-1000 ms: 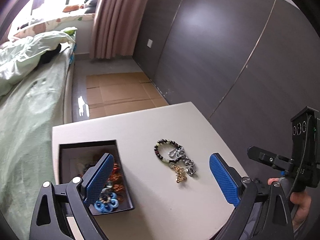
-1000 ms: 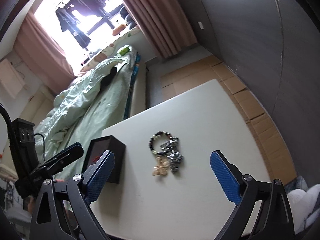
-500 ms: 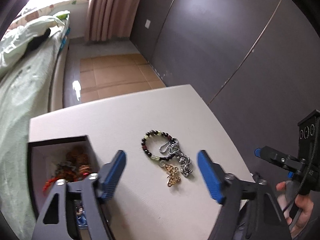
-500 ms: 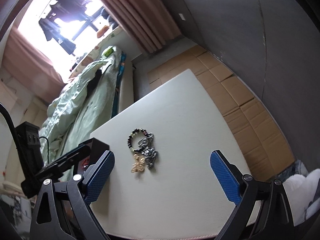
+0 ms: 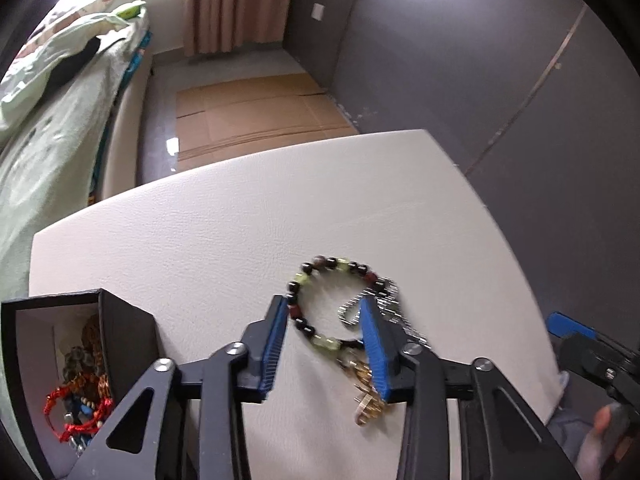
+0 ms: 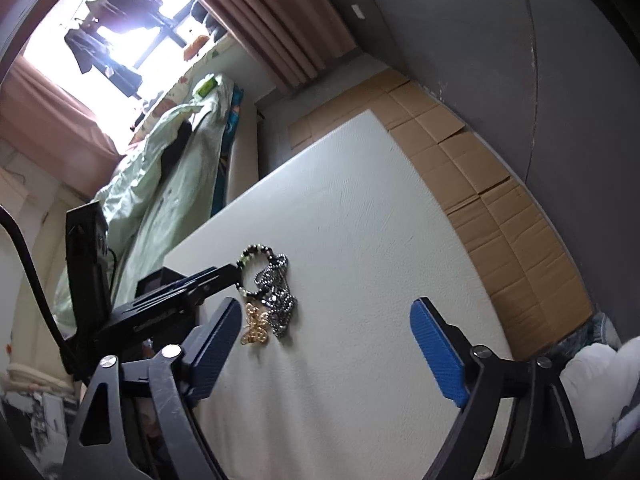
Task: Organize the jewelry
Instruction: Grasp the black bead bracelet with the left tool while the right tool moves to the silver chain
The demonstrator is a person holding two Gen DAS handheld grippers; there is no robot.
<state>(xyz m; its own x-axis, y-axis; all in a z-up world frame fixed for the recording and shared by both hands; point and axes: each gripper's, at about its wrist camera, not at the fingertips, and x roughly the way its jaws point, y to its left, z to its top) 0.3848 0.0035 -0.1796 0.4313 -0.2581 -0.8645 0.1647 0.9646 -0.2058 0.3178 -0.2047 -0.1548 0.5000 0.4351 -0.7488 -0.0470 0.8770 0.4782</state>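
Left wrist view, lower left: black box (image 5: 120,328), open at the top, cut off by the frame edge, pale lining inside. Heaped in it: red cord (image 5: 76,412), brown beaded pieces, something blue near the bottom; single items hard to separate in the tangle.

Centre of the same view: left gripper (image 5: 326,332) low over the white worktop (image 5: 240,224), jaws closing, partly narrowed, blue pads either side of the near arc of the beaded bracelet (image 5: 320,304). Left pad just beside the dark beads, right pad over the silver chain (image 5: 386,300); contact not clear, nothing seen lifted. Bracelet flat on the worktop, dark, reddish and pale green beads. Gold butterfly charm (image 5: 366,400) partly hidden behind the right finger. Chain blurred, links indistinct.

Lower right of that view: tip of the other tool and part of a hand (image 5: 604,436), cut off by the lens rim.

Right wrist view: right gripper (image 6: 328,344) with jaws spread wide yet closing slightly, nothing between them but bare worktop. Left of centre, the jewelry pile, the box largely hidden behind the left tool. Bed (image 6: 160,184) at left, cardboard (image 6: 480,184) on the floor at right.
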